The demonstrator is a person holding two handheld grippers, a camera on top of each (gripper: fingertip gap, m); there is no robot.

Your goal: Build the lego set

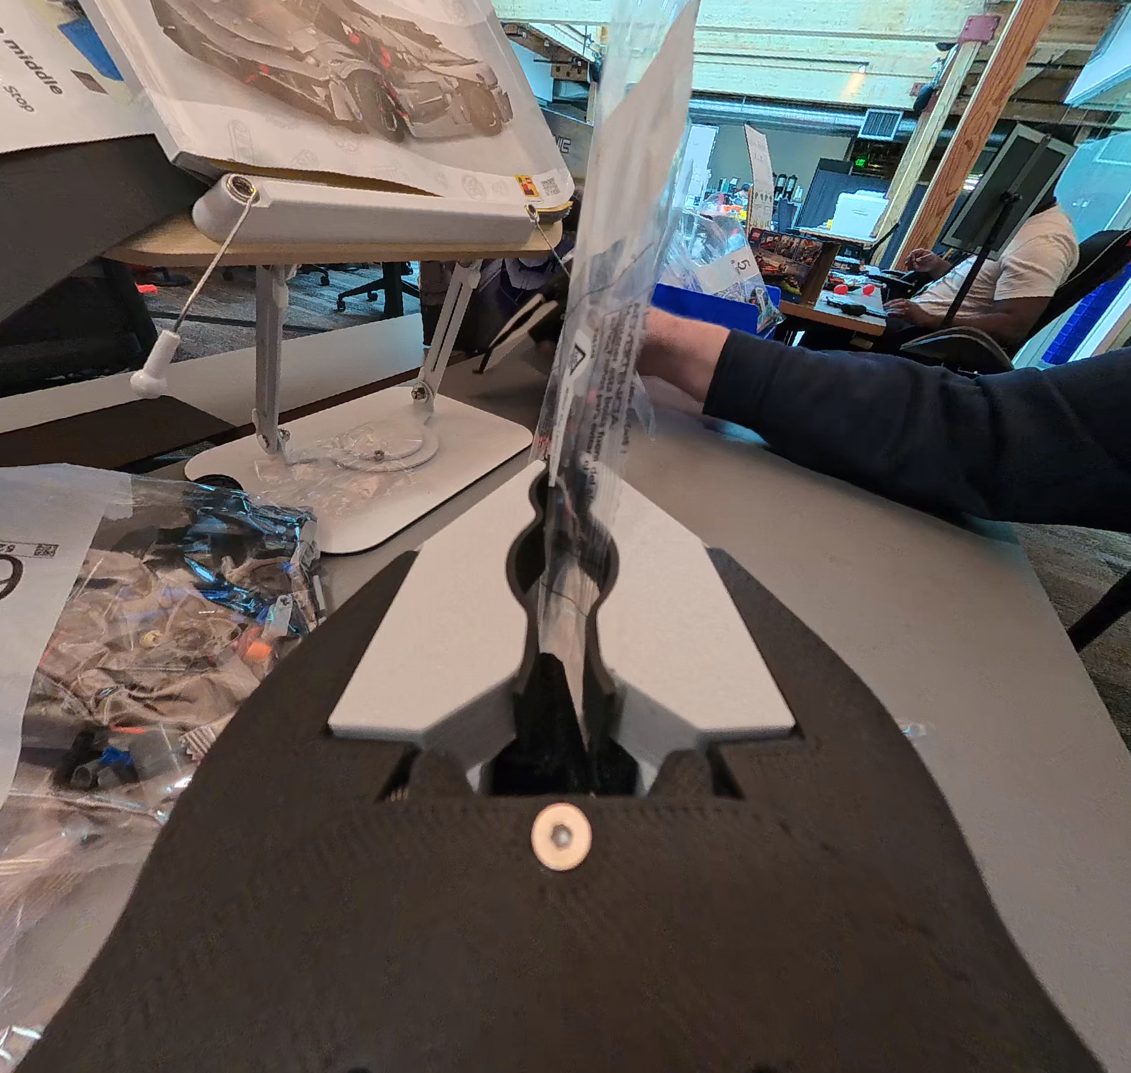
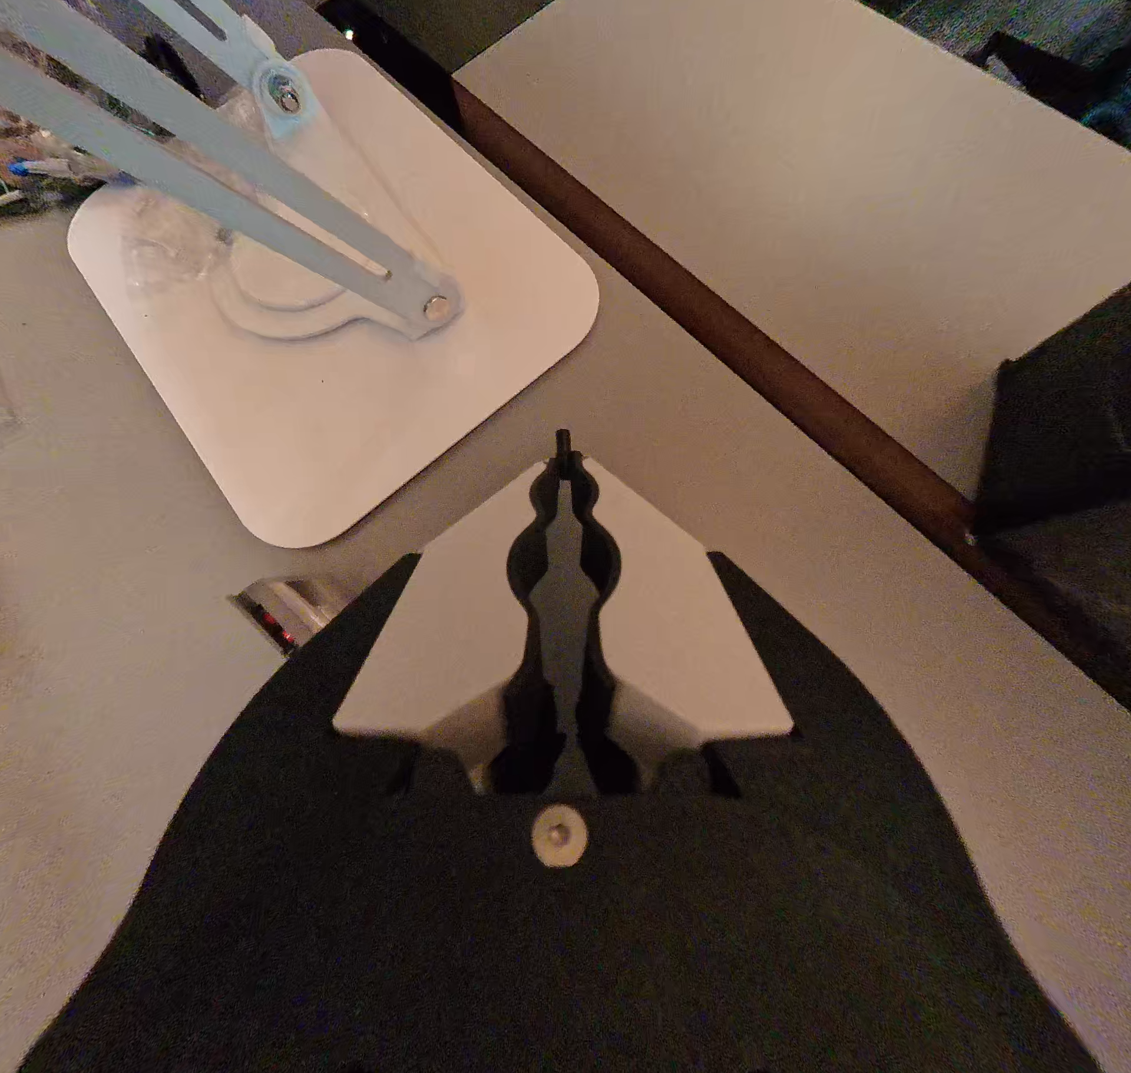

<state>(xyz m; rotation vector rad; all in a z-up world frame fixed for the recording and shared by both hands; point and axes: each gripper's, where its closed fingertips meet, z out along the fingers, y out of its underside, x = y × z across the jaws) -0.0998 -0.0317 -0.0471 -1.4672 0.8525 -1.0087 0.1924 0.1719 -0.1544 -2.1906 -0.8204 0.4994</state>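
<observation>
my left fingers [image 1: 566, 487] pinch a clear plastic bag [image 1: 636, 236] upright; my right fingers [image 2: 566, 462] clamp a small black pin [image 2: 563, 447] above the counter [image 2: 795, 199].

Stand base [image 2: 343, 370] blocks left; grey table [image 2: 795, 217] open right.

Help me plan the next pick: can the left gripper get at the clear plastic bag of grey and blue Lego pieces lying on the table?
Probably not yet. The left gripper is shut on another clear printed bag, held upright. The bag of pieces lies on its left with nothing between.
</observation>
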